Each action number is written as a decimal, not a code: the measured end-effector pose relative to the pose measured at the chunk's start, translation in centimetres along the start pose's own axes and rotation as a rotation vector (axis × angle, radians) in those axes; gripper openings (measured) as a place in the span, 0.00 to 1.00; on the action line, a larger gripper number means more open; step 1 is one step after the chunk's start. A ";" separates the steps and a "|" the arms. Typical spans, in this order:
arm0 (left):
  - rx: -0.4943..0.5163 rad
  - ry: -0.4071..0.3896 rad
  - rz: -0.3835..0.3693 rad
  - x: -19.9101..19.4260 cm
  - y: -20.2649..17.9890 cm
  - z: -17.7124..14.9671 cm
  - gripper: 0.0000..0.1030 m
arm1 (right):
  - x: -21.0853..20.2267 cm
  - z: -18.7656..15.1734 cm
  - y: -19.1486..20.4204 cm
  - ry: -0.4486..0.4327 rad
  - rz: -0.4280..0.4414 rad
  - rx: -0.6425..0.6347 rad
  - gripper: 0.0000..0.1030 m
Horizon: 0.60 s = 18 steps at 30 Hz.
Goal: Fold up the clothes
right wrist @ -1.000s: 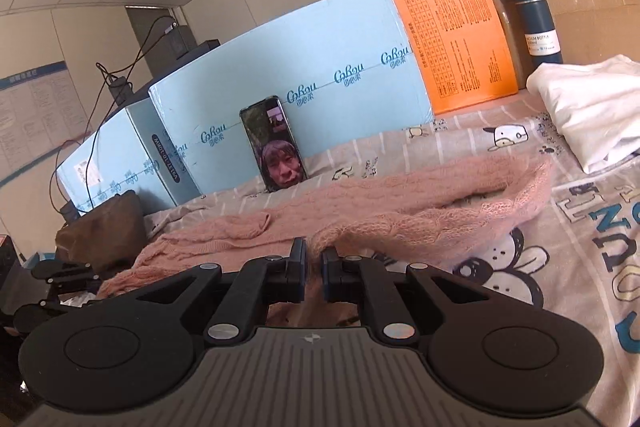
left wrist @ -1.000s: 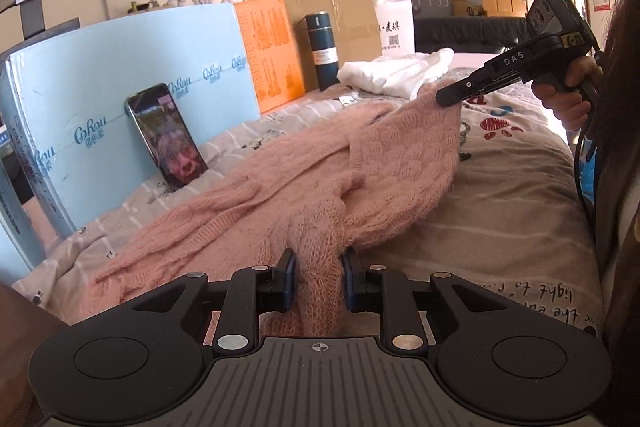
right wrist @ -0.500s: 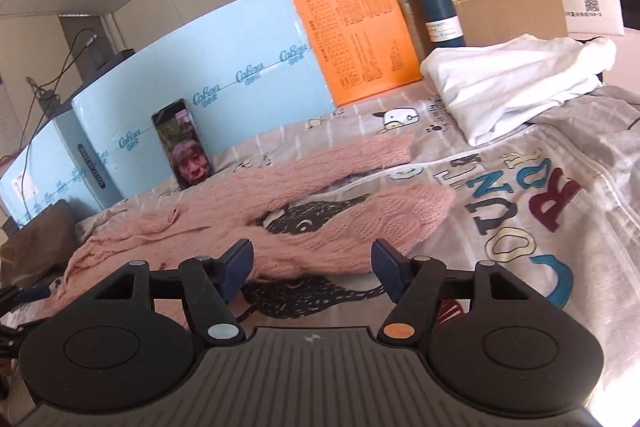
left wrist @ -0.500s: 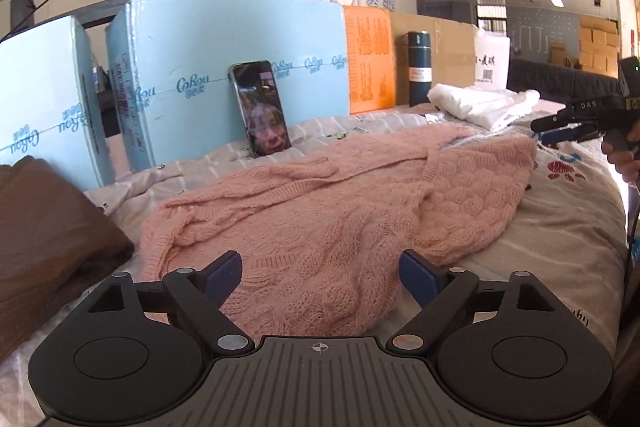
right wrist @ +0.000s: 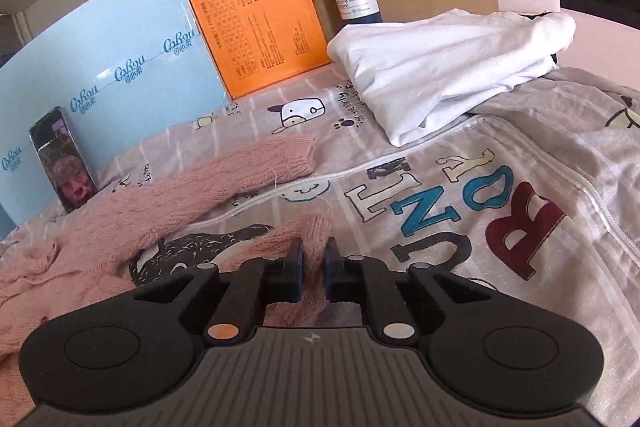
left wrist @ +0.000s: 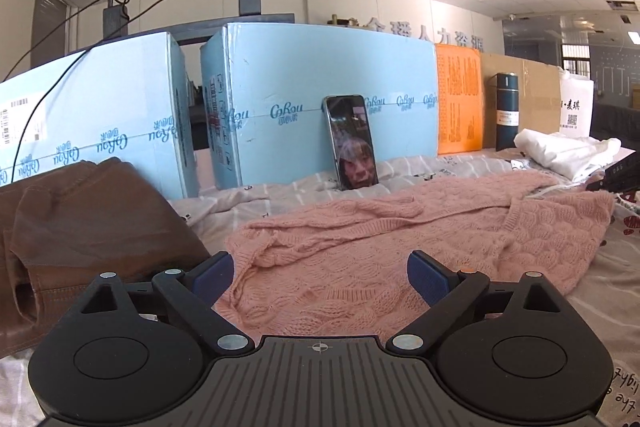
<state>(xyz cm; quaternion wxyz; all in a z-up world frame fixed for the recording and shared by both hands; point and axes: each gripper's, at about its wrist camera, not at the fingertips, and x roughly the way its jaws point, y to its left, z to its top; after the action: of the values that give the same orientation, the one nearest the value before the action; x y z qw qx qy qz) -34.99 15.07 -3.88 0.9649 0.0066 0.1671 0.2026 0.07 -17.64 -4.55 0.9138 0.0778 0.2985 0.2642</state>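
Right claw (right wrist: 313,259) clenched on the sweater's (right wrist: 132,211) cuff; left claw (left wrist: 320,277) is opening, pads clear. Sweater body lies spread just ahead of it.

Pink sweater (right wrist: 80,239) cut off at left edge — cuff tip hidden between fingers (right wrist: 295,267).

Three garments (left wrist: 400,247), one phone (left wrist: 352,143)

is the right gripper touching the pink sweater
Touching. The right wrist view shows the right gripper shut on the cuff of a sleeve of the pink sweater, knit pinched between its blue pads.
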 end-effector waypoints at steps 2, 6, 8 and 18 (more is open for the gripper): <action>0.006 0.008 -0.019 0.2 0.0 -0.1 0.93 | -1.8 0.4 0.4 -0.095 -0.019 -0.037 0.08; 0.042 0.019 -0.049 1.6 0.0 0.0 0.93 | -2.8 1.1 1.3 -0.178 -0.132 -0.217 0.08; 0.063 0.029 -0.082 2.3 -0.2 0.1 0.93 | -1.7 1.0 1.2 -0.148 -0.160 -0.262 0.08; 0.241 0.100 -0.188 3.5 -2.3 -0.3 0.96 | 1.3 0.4 3.0 -0.025 -0.353 -0.383 0.47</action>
<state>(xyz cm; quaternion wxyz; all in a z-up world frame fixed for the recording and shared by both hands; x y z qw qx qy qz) -31.18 14.28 -5.49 0.9623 0.0966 0.2379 0.0899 -0.14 -14.35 -4.02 0.9474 -0.1468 0.2407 0.1514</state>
